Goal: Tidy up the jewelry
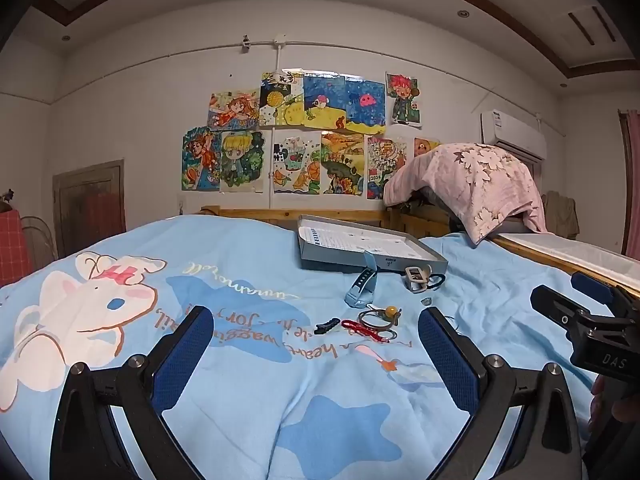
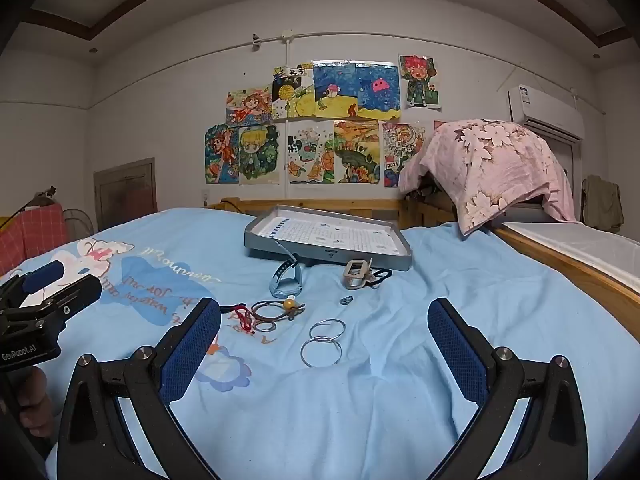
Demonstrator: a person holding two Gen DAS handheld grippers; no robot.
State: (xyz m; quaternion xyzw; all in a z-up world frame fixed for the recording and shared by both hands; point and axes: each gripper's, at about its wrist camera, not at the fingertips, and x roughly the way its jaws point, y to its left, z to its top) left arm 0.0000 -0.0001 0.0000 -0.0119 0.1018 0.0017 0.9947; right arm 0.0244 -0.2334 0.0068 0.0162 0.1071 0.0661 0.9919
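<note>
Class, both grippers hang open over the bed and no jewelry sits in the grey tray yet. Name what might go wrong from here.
1. The two thin silver wire rings overlap on soft, wrinkled blue bedding; wide pads may pinch fabric or lift both together.
2. The red cord lies tangled among the dark hair ties, so pulling one may drag the other.
3. The small metal charm may slip into a fold.

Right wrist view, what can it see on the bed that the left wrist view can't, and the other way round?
Only the right wrist view shows the two silver rings in full, on the blue sheet; in the left view the tool's finger hides most of them.

Only the left wrist view shows the black hair clip clearly.

Both show the grey tray, the blue watch, the red cord, the yellow-bead hair tie, and both tools, left tool and right tool, open and empty.
</note>
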